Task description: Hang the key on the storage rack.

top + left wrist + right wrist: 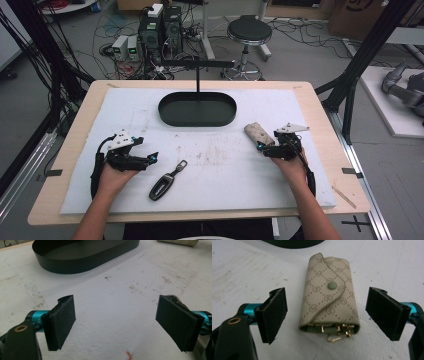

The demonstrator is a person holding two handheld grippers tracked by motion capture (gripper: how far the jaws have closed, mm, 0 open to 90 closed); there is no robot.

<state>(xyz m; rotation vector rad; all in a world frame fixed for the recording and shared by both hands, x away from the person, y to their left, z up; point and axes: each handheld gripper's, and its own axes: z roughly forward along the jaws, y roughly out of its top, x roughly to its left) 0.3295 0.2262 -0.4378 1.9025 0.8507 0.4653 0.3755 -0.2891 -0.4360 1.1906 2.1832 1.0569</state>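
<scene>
Right gripper view showed the key pouch (329,293) lying flat on the surface (249,270) between the wide-open jaws of the right hand-held gripper (327,315), untouched by either pad.

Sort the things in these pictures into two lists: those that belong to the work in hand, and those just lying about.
In hand:
- right gripper, jaws open either side of the beige key pouch
- left gripper, open, near the car key fob
- black oval tray, possibly

Lying about:
- stool
- computer boxes
- floor cables
</scene>
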